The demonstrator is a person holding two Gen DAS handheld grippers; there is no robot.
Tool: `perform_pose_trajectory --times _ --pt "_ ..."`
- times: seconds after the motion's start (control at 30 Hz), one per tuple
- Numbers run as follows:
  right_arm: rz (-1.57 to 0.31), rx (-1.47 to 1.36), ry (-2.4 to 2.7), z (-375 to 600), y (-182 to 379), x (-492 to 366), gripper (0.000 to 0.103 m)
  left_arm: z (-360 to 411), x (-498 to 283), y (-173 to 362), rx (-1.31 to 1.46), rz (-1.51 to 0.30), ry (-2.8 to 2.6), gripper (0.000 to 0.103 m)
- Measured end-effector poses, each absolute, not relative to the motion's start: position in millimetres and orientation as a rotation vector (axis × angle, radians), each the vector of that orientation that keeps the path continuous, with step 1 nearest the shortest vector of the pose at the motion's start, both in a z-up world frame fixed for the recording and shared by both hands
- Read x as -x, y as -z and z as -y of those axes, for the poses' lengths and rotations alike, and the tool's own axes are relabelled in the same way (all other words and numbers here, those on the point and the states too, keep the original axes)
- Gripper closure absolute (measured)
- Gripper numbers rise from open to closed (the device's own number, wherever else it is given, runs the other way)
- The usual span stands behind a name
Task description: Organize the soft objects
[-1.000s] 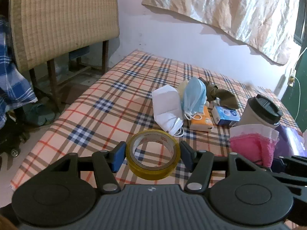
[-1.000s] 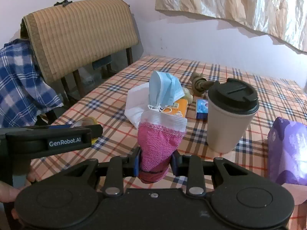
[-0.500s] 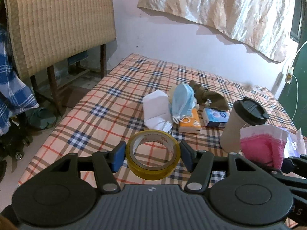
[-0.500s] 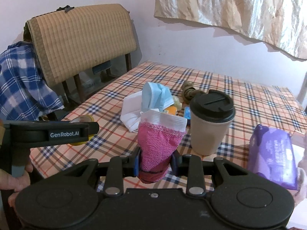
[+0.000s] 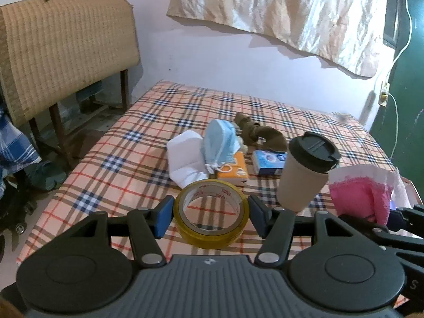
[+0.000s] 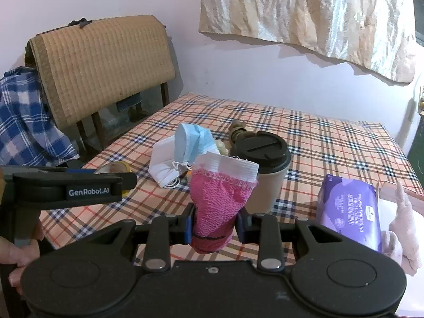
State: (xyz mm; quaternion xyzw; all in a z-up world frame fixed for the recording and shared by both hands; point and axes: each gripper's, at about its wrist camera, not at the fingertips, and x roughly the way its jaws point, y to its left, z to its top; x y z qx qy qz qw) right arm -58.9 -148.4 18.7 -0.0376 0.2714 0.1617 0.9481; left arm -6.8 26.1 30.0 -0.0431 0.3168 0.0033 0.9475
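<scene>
My left gripper (image 5: pixel 210 216) is shut on a yellow tape roll (image 5: pixel 212 213), held above the near edge of the plaid table (image 5: pixel 127 164). My right gripper (image 6: pixel 213 222) is shut on a pink sock with a white cuff (image 6: pixel 218 196), also seen at the right of the left wrist view (image 5: pixel 361 190). On the table lie a white mask (image 5: pixel 185 156), a blue mask (image 5: pixel 218 140) and a brown cloth (image 5: pixel 261 132). The left gripper (image 6: pixel 66 185) shows at the left of the right wrist view.
A beige cup with a black lid (image 5: pixel 307 169), an orange pack (image 5: pixel 234 171) and a small blue box (image 5: pixel 269 161) stand near the masks. A purple tissue pack (image 6: pixel 349 209) and a pale pink cloth (image 6: pixel 404 225) lie at the right. A chair with a woven mat (image 6: pixel 106 63) stands to the left.
Both grippers have pulled back and up from the table, so the objects look smaller and farther. Each keeps its hold on its object.
</scene>
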Motion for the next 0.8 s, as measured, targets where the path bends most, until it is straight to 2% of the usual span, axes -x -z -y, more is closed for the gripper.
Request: perform_pose_trajectory --times 0.8 --pt "-0.525 0.026 -0.242 195.6 -27.0 63.8 0.065 28.7 1.4 -33.8 0.038 -0.643 0.102 0.042"
